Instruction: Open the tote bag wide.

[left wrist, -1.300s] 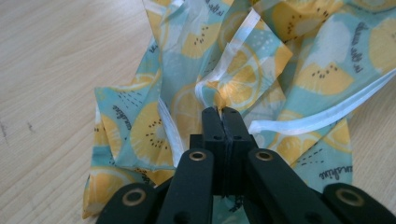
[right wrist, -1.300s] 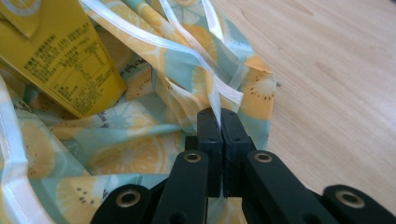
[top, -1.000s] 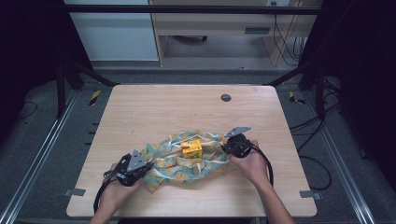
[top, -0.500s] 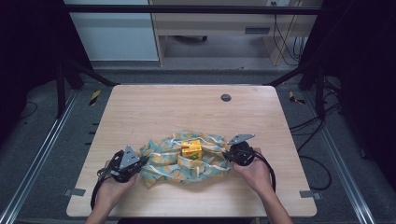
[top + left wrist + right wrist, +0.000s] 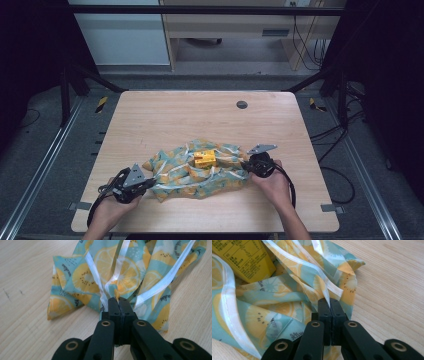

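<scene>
A crumpled cloth bag (image 5: 200,172) printed with lemons on teal, with white straps, lies on the near half of the wooden table (image 5: 200,115). A small yellow box (image 5: 205,158) rests on top of it, also seen as the yellow box (image 5: 242,257) at the upper left of the right gripper view. My left gripper (image 5: 146,184) is at the bag's left end, shut on its fabric and a white strap (image 5: 117,298). My right gripper (image 5: 246,166) is at the bag's right end, shut on the bag's edge (image 5: 329,300).
A round dark grommet (image 5: 242,104) sits in the table near its far edge. Bare wood lies around the bag on all sides. Black frame legs and cables stand off the table to the left and right.
My left gripper has moved left and nearer, and my right gripper has moved nearer too. The bag is stretched wider between them.
</scene>
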Available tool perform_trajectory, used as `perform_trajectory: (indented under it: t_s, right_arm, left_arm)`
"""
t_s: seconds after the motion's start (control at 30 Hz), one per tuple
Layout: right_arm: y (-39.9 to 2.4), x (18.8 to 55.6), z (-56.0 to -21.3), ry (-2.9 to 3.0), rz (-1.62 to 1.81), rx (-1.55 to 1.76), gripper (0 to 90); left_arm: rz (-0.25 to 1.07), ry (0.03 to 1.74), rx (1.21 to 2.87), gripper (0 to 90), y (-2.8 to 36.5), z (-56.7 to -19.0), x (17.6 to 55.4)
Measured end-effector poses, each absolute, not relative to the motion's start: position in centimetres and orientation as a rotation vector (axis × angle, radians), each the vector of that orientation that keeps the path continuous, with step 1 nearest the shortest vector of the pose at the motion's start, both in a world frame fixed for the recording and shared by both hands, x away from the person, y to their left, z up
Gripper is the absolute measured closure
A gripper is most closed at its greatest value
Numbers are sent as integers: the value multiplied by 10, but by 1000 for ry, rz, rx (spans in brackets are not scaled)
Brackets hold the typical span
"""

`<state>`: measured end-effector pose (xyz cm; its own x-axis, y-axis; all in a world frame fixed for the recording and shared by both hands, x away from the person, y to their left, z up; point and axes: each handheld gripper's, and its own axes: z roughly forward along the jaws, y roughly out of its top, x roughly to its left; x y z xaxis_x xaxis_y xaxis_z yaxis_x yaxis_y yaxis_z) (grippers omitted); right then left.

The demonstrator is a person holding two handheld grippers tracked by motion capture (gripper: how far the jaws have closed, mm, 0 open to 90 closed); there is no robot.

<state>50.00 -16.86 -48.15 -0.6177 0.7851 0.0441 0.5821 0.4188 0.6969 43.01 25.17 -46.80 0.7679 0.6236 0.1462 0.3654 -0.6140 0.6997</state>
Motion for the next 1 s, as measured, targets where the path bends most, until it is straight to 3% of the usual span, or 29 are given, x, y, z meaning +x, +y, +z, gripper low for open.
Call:
perform_trajectory:
  t_s: [1.0]
  right_arm:
    - [-174,507,-483,2315,1028,1207,892]
  left_arm:
    - [456,787,2302,900,252,-473,432]
